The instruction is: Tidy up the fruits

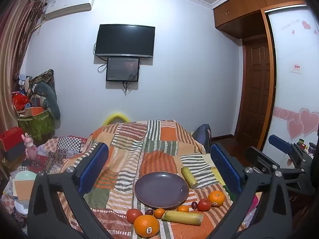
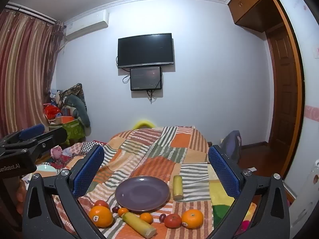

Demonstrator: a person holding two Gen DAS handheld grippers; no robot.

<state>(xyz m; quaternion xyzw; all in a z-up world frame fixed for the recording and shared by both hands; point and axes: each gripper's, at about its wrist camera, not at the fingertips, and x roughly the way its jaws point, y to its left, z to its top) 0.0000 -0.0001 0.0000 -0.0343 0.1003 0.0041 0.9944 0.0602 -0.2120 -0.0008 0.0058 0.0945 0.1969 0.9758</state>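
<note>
I am looking along both grippers over a bed (image 1: 159,139) covered with a striped patchwork quilt. The left gripper (image 1: 159,169) and the right gripper (image 2: 155,169) both hover above the bed, released, jaws spread wide with nothing between them.

An empty purple plate (image 1: 161,189) lies flat on the quilt. Fruit sits loosely around its near edge. From the left wrist view, nearest me on the left is a large orange with a sticker (image 1: 146,225), with a red tomato-like fruit (image 1: 134,215) just beside it. Then come a small dark grape (image 1: 149,212), a small mandarin (image 1: 159,213) and a second mandarin (image 1: 182,208), close to the plate's rim. A yellow-green stalk piece (image 1: 182,217), like sugarcane, lies on its side in front of them. Further right are another grape (image 1: 194,205), a second red fruit (image 1: 204,204) and a second large orange (image 1: 216,198). A second stalk piece (image 1: 189,177) lies to the right of the plate, just beside its rim.

Nothing is on the plate yet, so I judge the sorting has not begun. To start well, I would take an outer fruit first, such as a large orange, centring the jaws around its widest part. I would close gently, since round fruit can roll on soft bedding, and lift clear before crossing the plate rim.
</note>
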